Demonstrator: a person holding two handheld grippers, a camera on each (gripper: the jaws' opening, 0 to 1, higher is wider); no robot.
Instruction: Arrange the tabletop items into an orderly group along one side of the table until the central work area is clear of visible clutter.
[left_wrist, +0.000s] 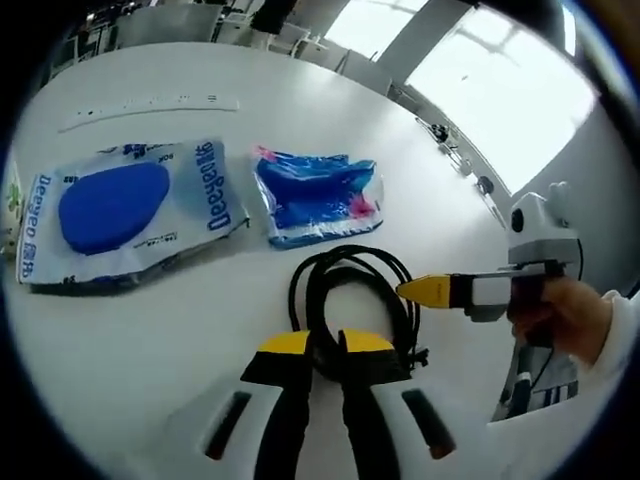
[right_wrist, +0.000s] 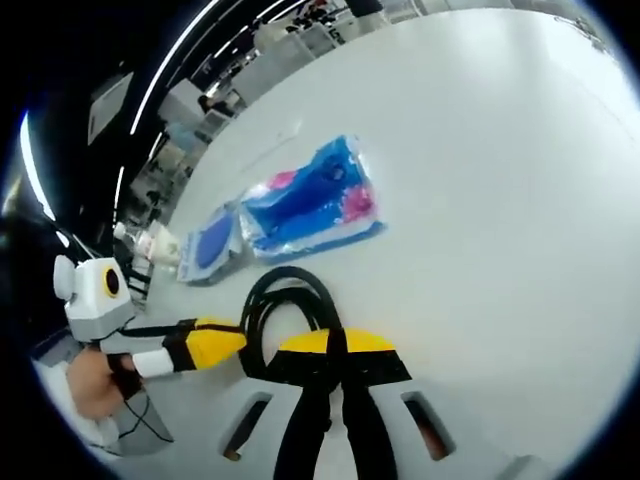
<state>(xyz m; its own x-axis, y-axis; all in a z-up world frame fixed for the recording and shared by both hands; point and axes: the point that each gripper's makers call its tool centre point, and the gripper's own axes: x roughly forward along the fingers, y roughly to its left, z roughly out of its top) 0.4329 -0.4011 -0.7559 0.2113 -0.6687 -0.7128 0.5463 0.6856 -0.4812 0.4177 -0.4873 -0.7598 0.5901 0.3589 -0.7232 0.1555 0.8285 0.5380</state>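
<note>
Here the left gripper (left_wrist: 327, 345) pinches the near bend of the cable (left_wrist: 352, 290) coiled mid-table below the blue pack (left_wrist: 318, 194), and the right gripper (right_wrist: 335, 346), jaws together, seems to nip it too; uneven pulls could spring the loops loose.

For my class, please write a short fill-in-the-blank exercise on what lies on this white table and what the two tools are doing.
1. The coiled cable is ____ in colour.
2. The left tool has its jaws ____ on the cable.
3. The larger packet holds a flat ____ oval.
4. The tips of the right tool are ____.

Missing words: black; shut; blue; yellow.
</note>
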